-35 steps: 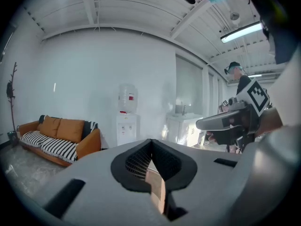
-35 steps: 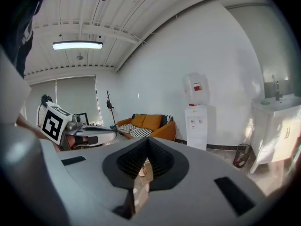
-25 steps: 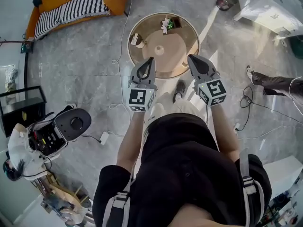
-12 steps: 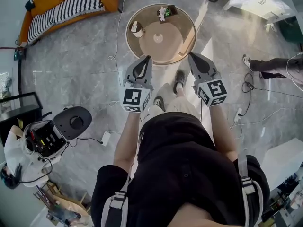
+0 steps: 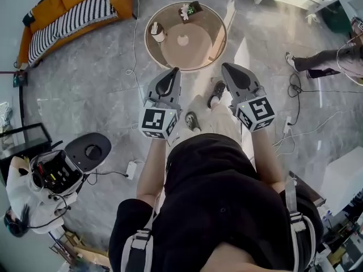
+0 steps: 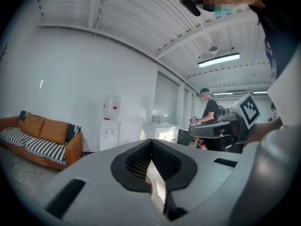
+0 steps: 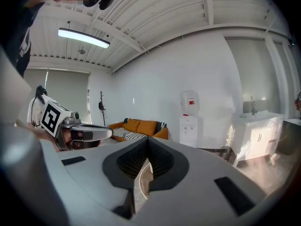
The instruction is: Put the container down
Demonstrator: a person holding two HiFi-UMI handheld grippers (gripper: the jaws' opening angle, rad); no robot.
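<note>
A round wooden table point(image 5: 211, 27) stands on the grey floor ahead of me in the head view. On its left side sits a small pale container point(image 5: 157, 34), and a small green and white item point(image 5: 186, 10) lies at its far edge. My left gripper point(image 5: 174, 71) and right gripper point(image 5: 226, 67) are held side by side at chest height, short of the table's near rim. Both are shut with nothing between the pads. In the left gripper view the left gripper's point(image 6: 151, 142) jaws meet at the tip; the right gripper's point(image 7: 148, 142) do the same in the right gripper view.
An orange sofa point(image 5: 68, 13) with a striped cover stands at the back left. An open equipment case point(image 5: 57, 171) lies on the floor at my left. Cables point(image 5: 134, 67) run across the floor. Another person's legs point(image 5: 323, 58) are at the right. A water dispenser point(image 6: 112, 121) stands by the wall.
The table has slid up and away in the head view as I backed off from it. Both grippers came back with me and stayed shut.
</note>
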